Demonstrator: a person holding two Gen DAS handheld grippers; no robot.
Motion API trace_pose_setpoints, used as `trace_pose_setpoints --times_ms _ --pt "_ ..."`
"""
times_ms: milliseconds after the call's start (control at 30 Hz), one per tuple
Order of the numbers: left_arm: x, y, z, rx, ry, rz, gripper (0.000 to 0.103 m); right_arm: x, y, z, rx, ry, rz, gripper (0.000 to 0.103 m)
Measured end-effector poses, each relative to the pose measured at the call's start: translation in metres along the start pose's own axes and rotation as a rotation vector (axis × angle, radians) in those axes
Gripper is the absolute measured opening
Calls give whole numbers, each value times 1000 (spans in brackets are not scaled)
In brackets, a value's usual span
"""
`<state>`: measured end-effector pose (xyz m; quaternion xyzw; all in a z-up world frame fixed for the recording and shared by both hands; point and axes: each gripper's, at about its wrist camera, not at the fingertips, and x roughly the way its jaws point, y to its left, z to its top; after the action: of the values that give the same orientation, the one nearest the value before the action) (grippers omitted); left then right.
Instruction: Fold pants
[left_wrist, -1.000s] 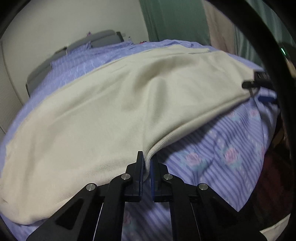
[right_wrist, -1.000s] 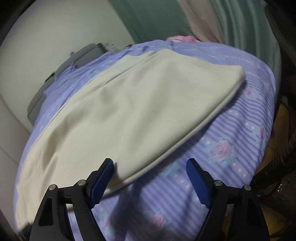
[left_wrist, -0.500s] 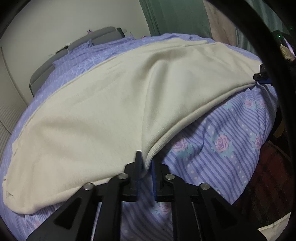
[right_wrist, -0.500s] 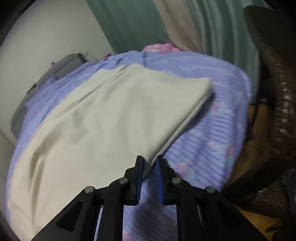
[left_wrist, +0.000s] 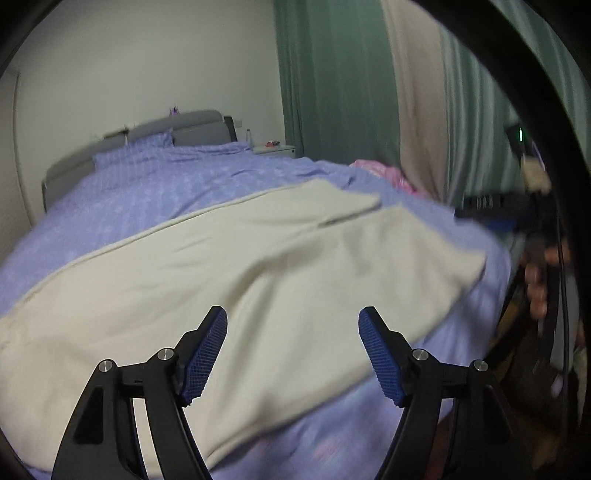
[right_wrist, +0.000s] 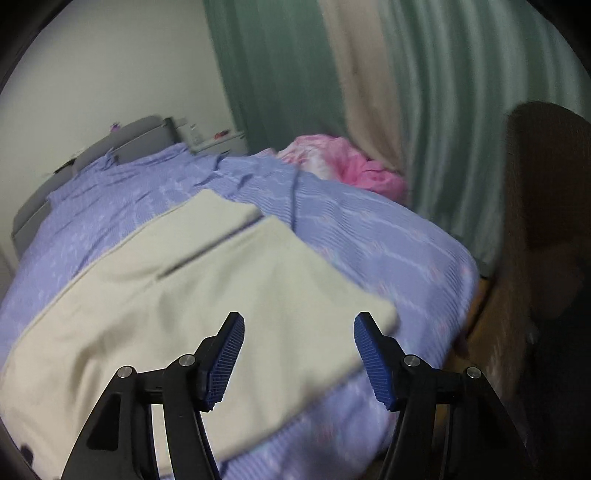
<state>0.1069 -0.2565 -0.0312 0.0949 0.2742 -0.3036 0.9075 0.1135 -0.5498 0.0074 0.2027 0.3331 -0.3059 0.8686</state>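
The pants (left_wrist: 258, 266) are matt cream knit cloth, soft and faintly ribbed. Under them the bedspread (left_wrist: 147, 192) is thin lilac woven cloth with fine stripes. At upper right of both views the curtains (right_wrist: 288, 74) are pleated green and beige cloth. The left gripper (left_wrist: 293, 354) has matt black plastic arms, bright metal screws and 2 rough blue cross-hatched pads (left_wrist: 205, 356).

A lilac striped bedspread (right_wrist: 369, 236), a pink cloth (right_wrist: 332, 158) by green curtains (right_wrist: 280, 66).
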Motion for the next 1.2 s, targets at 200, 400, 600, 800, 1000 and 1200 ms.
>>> trace_pose_setpoints --times_ms 200,400,600,800,1000,1200 --pt "53 -27 63 -57 52 -95 73 54 -13 60 -154 244 167 63" --pt "105 -53 97 -83 133 -122 73 110 -23 59 -288 459 177 63" --pt "137 -76 97 -99 235 -148 81 160 -39 58 -212 590 235 63" --pt "158 -90 83 -97 288 -147 81 183 -52 47 -167 641 266 63" --pt "177 -99 59 -108 348 -146 81 170 -43 34 -277 682 346 46" --pt "184 -118 46 -82 379 -148 81 154 -49 39 -264 665 315 17"
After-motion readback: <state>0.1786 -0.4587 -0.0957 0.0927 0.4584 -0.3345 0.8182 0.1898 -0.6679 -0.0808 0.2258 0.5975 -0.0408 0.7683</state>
